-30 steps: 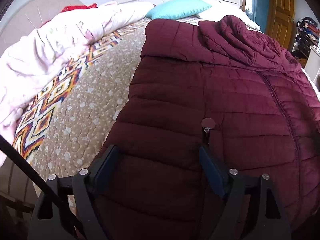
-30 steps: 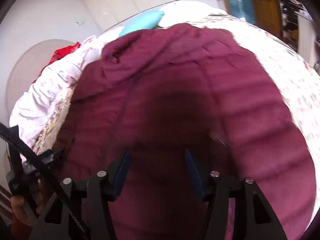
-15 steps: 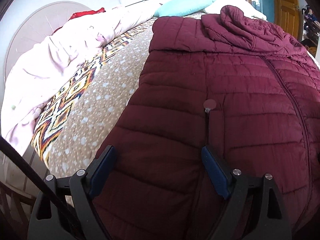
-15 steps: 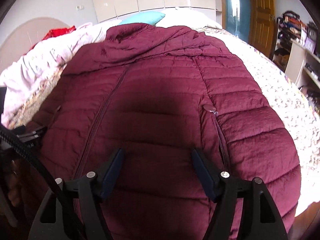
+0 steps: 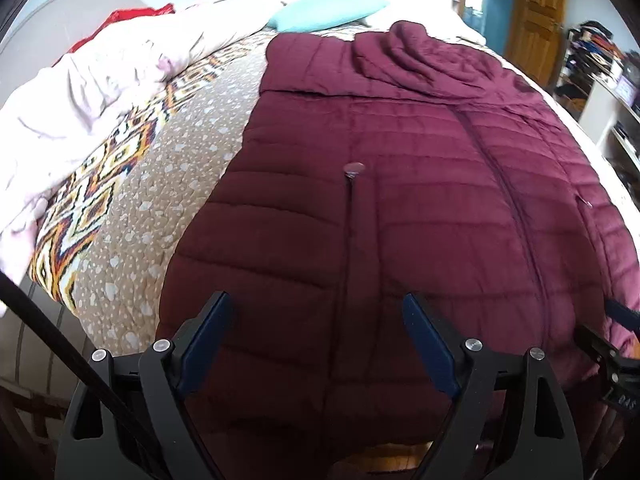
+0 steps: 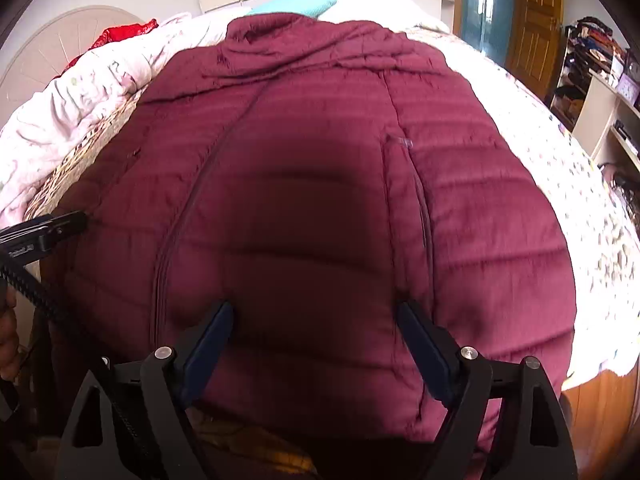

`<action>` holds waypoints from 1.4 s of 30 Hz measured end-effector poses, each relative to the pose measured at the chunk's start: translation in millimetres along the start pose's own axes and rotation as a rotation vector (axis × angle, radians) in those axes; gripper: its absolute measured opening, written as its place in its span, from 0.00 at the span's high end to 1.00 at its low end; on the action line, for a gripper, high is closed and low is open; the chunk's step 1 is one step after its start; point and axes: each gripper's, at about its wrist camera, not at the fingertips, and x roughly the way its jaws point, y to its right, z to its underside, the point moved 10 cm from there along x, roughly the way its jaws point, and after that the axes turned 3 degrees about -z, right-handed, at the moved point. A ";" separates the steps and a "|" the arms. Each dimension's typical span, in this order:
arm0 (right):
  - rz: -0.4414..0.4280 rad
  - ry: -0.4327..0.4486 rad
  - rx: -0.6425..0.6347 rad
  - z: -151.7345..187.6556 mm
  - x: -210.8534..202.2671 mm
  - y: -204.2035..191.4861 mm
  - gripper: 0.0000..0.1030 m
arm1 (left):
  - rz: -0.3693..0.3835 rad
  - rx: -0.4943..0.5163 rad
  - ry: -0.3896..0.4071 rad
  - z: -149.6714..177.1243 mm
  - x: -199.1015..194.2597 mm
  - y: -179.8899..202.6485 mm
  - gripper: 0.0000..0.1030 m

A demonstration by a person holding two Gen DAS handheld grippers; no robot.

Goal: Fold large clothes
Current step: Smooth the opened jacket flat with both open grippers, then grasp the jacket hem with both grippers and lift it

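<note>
Maroon jacket flat on bed, left claw and right claw released, level above hem.

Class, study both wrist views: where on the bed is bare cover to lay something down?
Bare patterned bedspread lies between the maroon jacket and the heaped pink duvet; more shows past the jacket's other side. The middle is covered.

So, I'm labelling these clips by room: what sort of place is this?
Most likely a home bedroom: the jacket lies on a bed with a pillow and headboard, and a wooden door stands beyond.
</note>
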 end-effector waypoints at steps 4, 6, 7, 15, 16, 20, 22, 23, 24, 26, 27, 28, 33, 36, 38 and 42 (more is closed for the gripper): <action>0.029 -0.023 0.011 15.2 -6.9 5.6 0.15 | 0.006 0.041 0.024 3.9 -15.3 7.2 0.17; 0.034 -0.031 0.023 21.6 -9.7 9.8 0.15 | 0.006 0.044 0.041 2.8 -23.1 8.0 0.17; 0.028 -0.036 0.036 24.5 -11.0 11.9 0.15 | 0.010 0.044 0.047 1.5 -26.0 7.8 0.17; 0.005 -0.018 0.114 31.4 -26.3 25.5 0.15 | 0.040 0.033 0.066 -4.4 -37.8 6.8 0.17; 0.020 -0.015 0.112 31.4 -28.2 27.6 0.15 | 0.045 0.030 0.065 -4.4 -38.3 6.8 0.17; 0.024 0.003 0.121 31.2 -34.0 30.9 0.15 | 0.058 0.019 0.059 -1.7 -37.1 5.1 0.17; 0.031 0.014 0.124 29.2 -37.8 34.8 0.15 | 0.072 0.005 0.056 -0.4 -36.7 2.2 0.17; 0.037 0.025 0.126 28.1 -42.2 38.5 0.15 | 0.073 -0.002 0.058 -0.3 -37.2 -0.6 0.17; 0.042 0.036 0.128 27.2 -45.8 41.5 0.15 | 0.071 -0.008 0.061 -0.7 -37.7 -4.1 0.17; 0.059 0.058 0.145 25.8 -54.4 51.8 0.15 | 0.062 -0.026 0.064 -1.0 -38.0 -14.8 0.17; 0.063 0.066 0.156 25.7 -57.9 56.8 0.15 | 0.054 -0.031 0.061 -0.7 -37.3 -19.7 0.17; 0.065 0.071 0.167 25.7 -60.5 61.3 0.15 | 0.043 -0.038 0.058 -0.3 -36.3 -24.7 0.17; 0.102 0.087 0.244 32.3 -71.8 94.4 0.15 | -0.003 -0.086 0.055 0.5 -31.0 -58.1 0.17; 0.126 0.090 0.276 36.1 -76.0 111.0 0.15 | -0.022 -0.140 0.048 0.5 -26.4 -88.9 0.17; 0.136 0.089 0.297 39.1 -78.0 120.6 0.15 | -0.027 -0.175 0.034 3.1 -21.4 -108.4 0.17; 0.154 0.070 0.315 45.8 -75.1 129.7 0.15 | -0.042 -0.213 0.004 13.9 -11.5 -134.7 0.17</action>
